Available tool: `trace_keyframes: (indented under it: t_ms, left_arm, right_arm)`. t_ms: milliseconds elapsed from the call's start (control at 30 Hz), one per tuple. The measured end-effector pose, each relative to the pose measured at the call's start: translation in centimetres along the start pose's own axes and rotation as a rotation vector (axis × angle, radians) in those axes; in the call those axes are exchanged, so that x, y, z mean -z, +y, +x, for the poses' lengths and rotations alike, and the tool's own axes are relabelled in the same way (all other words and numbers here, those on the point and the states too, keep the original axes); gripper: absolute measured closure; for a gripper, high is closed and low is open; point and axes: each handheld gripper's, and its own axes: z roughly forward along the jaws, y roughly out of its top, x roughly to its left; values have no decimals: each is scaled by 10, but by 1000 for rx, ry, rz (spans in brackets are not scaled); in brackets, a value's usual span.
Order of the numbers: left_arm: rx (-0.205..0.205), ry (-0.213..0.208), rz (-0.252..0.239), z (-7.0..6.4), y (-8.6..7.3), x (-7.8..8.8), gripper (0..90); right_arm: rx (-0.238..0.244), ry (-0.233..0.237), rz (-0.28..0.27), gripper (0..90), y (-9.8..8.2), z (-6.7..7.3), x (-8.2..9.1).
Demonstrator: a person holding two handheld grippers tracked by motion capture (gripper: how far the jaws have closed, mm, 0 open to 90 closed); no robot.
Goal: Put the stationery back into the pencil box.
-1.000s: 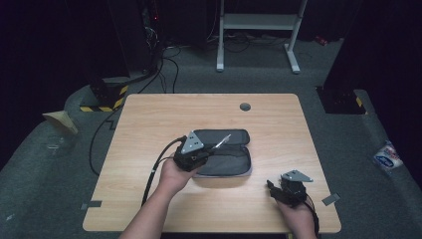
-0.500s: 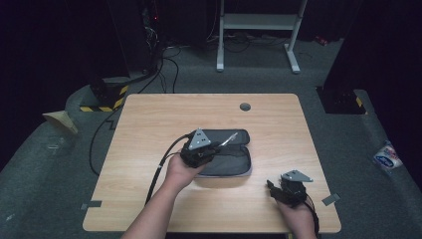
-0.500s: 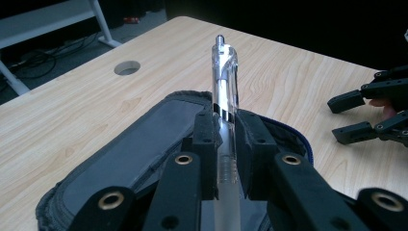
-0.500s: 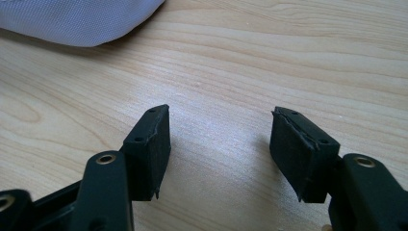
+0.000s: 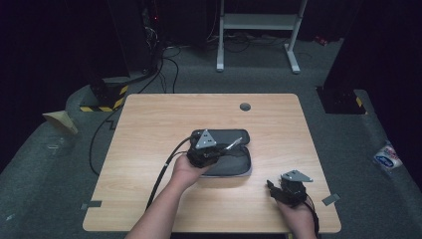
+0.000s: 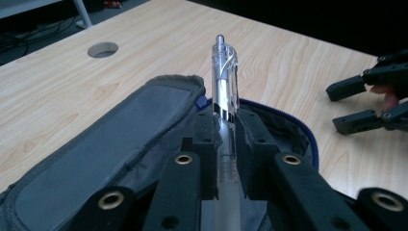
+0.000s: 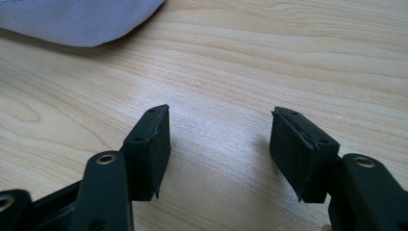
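My right tool (image 5: 276, 191) sat nearest me, low over the pale wooden bench (image 5: 149, 129) on the near right side of the case, its jaws spread wide with only bare wood grain between them. It was idle, well apart from the case, and my hand (image 5: 298, 219) simply held it there.

The landmark was the dark grey fabric zip case (image 5: 236, 167), lying open near the middle of the bench with its flap folded back and a blue zip line showing along its rim. My left tool (image 5: 219, 152) was above the case's open mouth, jaws pressed onto the clear plastic click pen (image 6: 225, 82). In the left gripper view the pen ran straight up between the two pads, its frosted barrel low and its clip and button end pointing away from me, over the far edge of the case.

Compared with a second earlier, my left hand (image 5: 186, 172) had moved from the case's left end in towards its middle and turned, so the pen now hung over the open compartment rather than beside it. The right tool had not shifted. I judged this to be the carry into the case nearly finished: the next thing wanted was a lowering and a release, with care that the pen lay along the pocket rather than across the zip.

Beyond the case, the bench was bare up to a small round cable hole (image 5: 245, 106) near its far edge.
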Motion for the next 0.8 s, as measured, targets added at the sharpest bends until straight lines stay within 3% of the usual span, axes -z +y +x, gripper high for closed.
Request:
trace_keyframes:
  t_ms: [133,333,800]
  left_arm:
    - [-31,2,39,-2,-5,-8,791]
    - [-24,-8,91,-3,-11,-16,790]
    - [-55,-23,152,-5,-17,-24,789]
  right_arm:
    - [-1,-1,0,393,0,0,0]
    - [1,-1,0,394,0,0,0]
    - [2,-3,0,395,0,1,0]
